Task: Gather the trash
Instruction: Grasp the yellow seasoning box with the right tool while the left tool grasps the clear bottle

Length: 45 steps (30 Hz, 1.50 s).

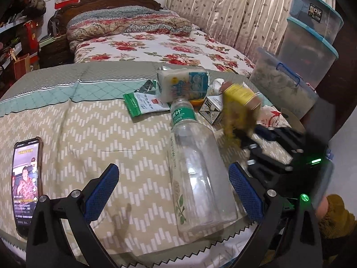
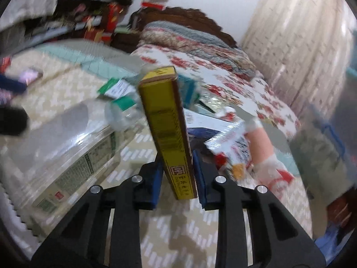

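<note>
A clear empty plastic bottle (image 1: 196, 169) with a green label lies on the bed cover, its base between the fingers of my left gripper (image 1: 174, 185), which is open around it without touching. My right gripper (image 2: 177, 178) is shut on a yellow carton box (image 2: 167, 120) and holds it upright above the cover; the box shows blurred in the left wrist view (image 1: 241, 96). The bottle also shows at the left of the right wrist view (image 2: 73, 145). Behind lie a green wrapper (image 1: 145, 105), a white-blue packet (image 1: 183, 84) and a small white carton (image 1: 212, 109).
A phone (image 1: 26, 183) with a lit screen lies at the left on the cover. Stacked plastic storage boxes (image 1: 308, 44) stand at the right by the curtain. A floral bed with pillows (image 1: 129, 24) lies beyond. A red-white plastic wrapper (image 2: 234, 147) lies right of the right gripper.
</note>
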Each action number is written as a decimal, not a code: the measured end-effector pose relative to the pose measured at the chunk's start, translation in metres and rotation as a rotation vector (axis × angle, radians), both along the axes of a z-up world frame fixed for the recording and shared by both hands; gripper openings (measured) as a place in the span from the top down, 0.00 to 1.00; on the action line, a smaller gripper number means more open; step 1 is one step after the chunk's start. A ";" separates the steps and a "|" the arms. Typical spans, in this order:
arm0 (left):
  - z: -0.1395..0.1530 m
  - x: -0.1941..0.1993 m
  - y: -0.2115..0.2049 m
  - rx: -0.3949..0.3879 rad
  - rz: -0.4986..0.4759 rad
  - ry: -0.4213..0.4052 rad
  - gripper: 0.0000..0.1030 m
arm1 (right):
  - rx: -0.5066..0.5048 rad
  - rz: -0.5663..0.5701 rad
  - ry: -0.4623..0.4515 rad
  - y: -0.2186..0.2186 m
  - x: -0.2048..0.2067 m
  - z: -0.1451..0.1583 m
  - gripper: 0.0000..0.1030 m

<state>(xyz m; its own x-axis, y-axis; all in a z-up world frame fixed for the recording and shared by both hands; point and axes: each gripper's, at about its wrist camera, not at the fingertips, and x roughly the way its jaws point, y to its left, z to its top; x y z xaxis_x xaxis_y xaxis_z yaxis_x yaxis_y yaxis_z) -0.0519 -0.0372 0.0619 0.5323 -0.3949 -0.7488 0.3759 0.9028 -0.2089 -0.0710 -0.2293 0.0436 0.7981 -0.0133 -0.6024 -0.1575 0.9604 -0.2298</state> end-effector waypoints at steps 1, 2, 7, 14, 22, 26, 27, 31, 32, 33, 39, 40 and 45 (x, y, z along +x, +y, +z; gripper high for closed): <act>-0.001 0.002 -0.003 0.003 -0.002 0.006 0.09 | 0.042 -0.021 -0.004 -0.010 -0.005 0.005 0.73; -0.003 0.004 -0.006 0.008 -0.003 0.010 0.09 | 0.073 -0.033 -0.006 -0.015 -0.009 0.008 0.73; -0.008 0.010 -0.029 0.069 -0.010 0.002 0.09 | 0.340 -0.096 0.062 -0.060 -0.029 0.017 0.73; -0.021 0.024 -0.047 0.172 0.033 0.015 0.08 | 0.731 -0.097 0.248 -0.100 -0.037 -0.015 0.74; -0.025 0.022 -0.057 0.268 0.060 -0.031 0.08 | 0.861 -0.102 0.286 -0.113 -0.040 -0.036 0.74; -0.015 0.015 -0.050 0.253 0.079 -0.079 0.08 | 0.865 -0.098 0.287 -0.114 -0.041 -0.038 0.74; -0.014 0.016 -0.048 0.246 0.081 -0.072 0.08 | 0.865 -0.098 0.286 -0.115 -0.041 -0.037 0.74; -0.013 0.018 -0.045 0.234 0.087 -0.050 0.08 | 0.868 -0.099 0.284 -0.117 -0.042 -0.037 0.74; -0.011 0.016 -0.044 0.231 0.090 -0.057 0.08 | 0.869 -0.098 0.284 -0.117 -0.043 -0.037 0.74; -0.009 0.015 -0.044 0.223 0.090 -0.063 0.08 | 0.871 -0.097 0.285 -0.118 -0.039 -0.035 0.74; -0.010 0.015 -0.055 0.227 0.058 -0.043 0.08 | 0.880 -0.091 0.284 -0.126 -0.041 -0.036 0.73; -0.014 0.017 -0.058 0.226 0.046 -0.025 0.08 | 0.876 -0.092 0.284 -0.127 -0.041 -0.036 0.72; -0.037 0.021 -0.074 0.270 -0.013 0.031 0.18 | 0.903 -0.081 0.293 -0.128 -0.042 -0.037 0.74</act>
<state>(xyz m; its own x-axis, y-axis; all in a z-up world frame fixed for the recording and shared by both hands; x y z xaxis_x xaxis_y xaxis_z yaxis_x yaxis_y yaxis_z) -0.0309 -0.1116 0.0249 0.5039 -0.1857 -0.8436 0.3853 0.9224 0.0271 -0.1135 -0.3572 0.0064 0.6306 0.5065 -0.5881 -0.0165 0.7663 0.6423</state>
